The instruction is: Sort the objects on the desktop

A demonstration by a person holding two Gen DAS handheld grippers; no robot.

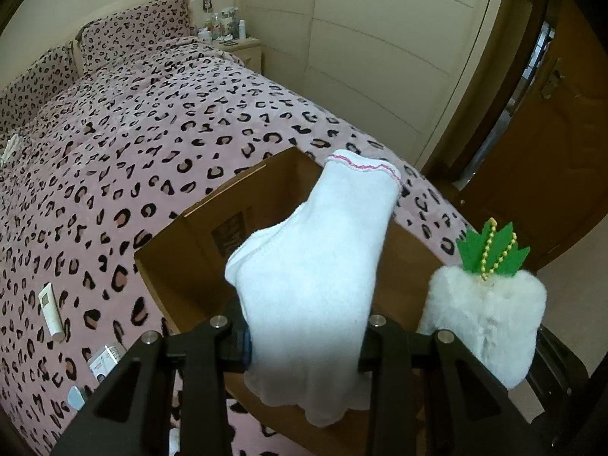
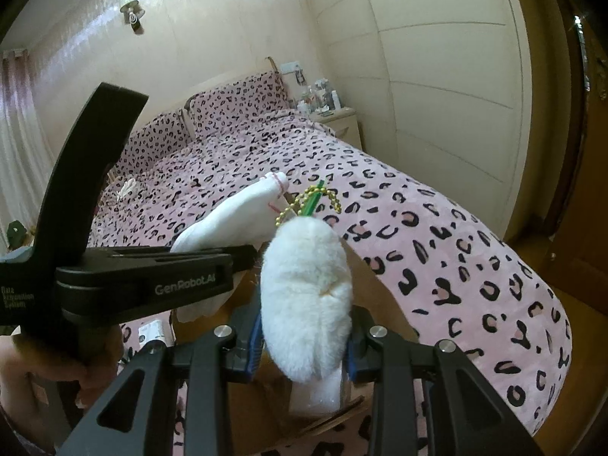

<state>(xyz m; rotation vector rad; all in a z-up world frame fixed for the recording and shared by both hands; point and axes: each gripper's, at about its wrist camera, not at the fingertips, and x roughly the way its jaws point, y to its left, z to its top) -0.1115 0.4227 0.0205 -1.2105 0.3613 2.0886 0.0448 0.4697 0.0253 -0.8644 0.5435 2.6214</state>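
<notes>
My left gripper (image 1: 304,345) is shut on a white sock (image 1: 315,258) with a pink-stitched cuff, held over an open cardboard box (image 1: 190,250) on the bed. My right gripper (image 2: 304,345) is shut on a white fluffy plush (image 2: 307,300) with green felt leaves and a gold bead chain. That plush (image 1: 486,315) also shows at the right of the left wrist view, over the box's right side. In the right wrist view the left gripper's body (image 2: 144,285) crosses from the left, carrying the sock (image 2: 235,220). The box (image 2: 364,288) lies mostly hidden under the plush.
A pink leopard-print blanket (image 1: 133,159) covers the bed. A white tube (image 1: 51,311), a small packet (image 1: 106,361) and a silvery item (image 1: 78,397) lie left of the box. A bedside stand (image 1: 239,47) holds bottles. A wooden door (image 1: 539,174) stands at the right. A hand (image 2: 87,372) grips the left tool.
</notes>
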